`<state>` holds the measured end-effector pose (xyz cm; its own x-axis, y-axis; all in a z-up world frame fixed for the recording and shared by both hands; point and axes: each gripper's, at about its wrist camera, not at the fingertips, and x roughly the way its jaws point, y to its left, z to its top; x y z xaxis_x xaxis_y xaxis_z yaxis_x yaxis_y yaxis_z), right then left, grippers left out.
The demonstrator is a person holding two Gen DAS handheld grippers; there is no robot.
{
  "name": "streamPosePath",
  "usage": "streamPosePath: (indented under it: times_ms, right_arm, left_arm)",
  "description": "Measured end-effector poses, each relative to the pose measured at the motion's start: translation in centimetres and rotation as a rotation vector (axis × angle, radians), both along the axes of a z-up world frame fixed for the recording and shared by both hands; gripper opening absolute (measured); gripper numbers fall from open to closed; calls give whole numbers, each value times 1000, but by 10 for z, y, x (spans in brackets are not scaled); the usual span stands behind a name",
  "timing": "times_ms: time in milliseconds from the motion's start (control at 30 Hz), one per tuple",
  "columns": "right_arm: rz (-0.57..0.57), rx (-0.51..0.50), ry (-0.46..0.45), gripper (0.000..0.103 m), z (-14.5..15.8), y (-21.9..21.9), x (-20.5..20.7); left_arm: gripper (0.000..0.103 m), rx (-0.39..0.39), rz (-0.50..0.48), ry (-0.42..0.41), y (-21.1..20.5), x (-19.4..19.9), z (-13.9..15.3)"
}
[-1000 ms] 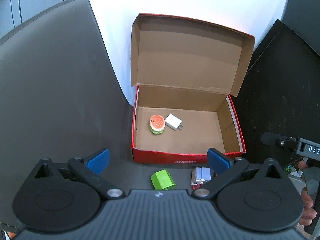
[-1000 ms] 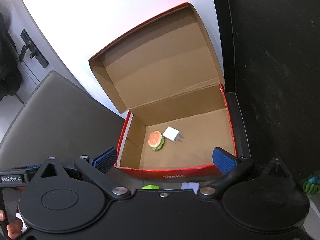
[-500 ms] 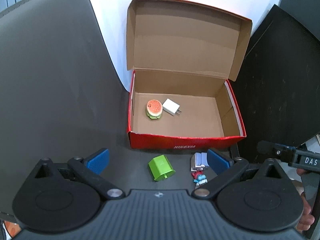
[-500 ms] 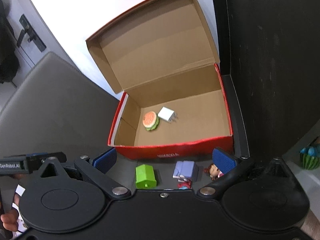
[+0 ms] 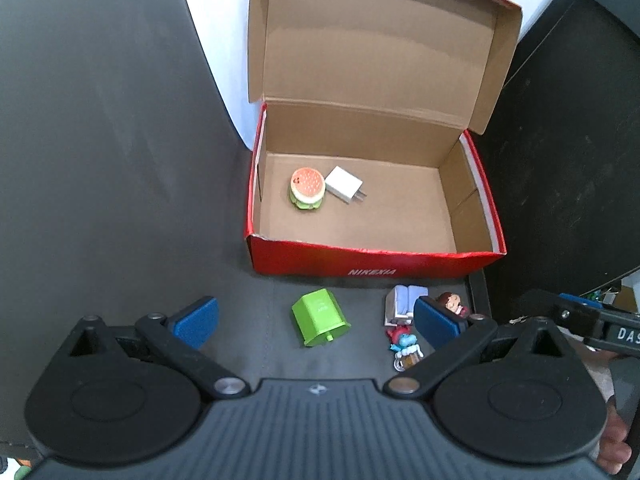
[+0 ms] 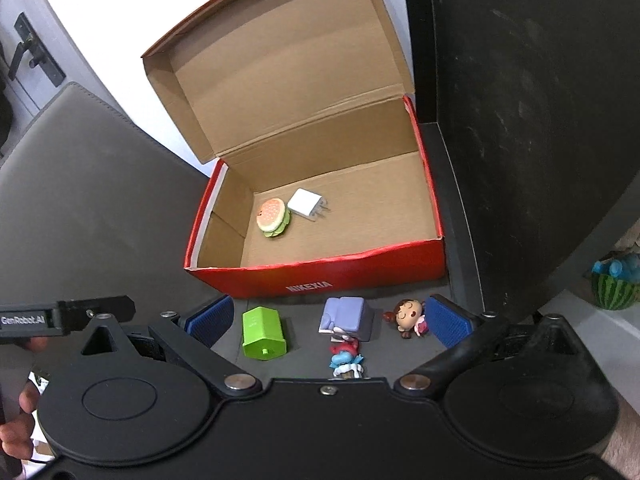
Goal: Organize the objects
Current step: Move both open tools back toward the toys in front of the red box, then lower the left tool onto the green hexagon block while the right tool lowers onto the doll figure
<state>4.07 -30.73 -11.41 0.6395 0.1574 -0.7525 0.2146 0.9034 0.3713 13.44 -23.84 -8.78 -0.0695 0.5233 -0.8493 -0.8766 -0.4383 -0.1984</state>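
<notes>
Red box sits open on the dark surface, lid up. Inside, toward its left: burger toy touching white charger.

In front of the box: green block, purple toy, blue figure, doll.

Left gripper: fingers wide, holding nothing. Right gripper: fingers wide, holding nothing.
</notes>
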Motion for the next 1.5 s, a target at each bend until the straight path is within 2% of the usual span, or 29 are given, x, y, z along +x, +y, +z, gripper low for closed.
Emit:
streamPosePath:
  times_ms: [367,667,900,1167,1333,1500]
  right_arm:
    - [-25,-27,-14,103,-10,-2,1]
    - [33,-66,18,103,-29,17,9]
    - [36,-80,70,101,-51,20,18]
    - [13,-65,107,87,-69,10,26]
    - [19,-63,122,86,-76,10,31]
    - [4,-41,159,77,-91,5,37]
  left_arm:
    - [103,-34,-22,-11,15,-3,-20]
    - [103,-31,-42,-15,26,-12,-36]
    - [102,-57,-63,-61,38,-20,-59]
    - [100,-67,-100,-82,57,-20,-76]
    - [100,-91,-110,-96,66,-19,-92]
    - [100,-111,-121,-104,75,-18,-112]
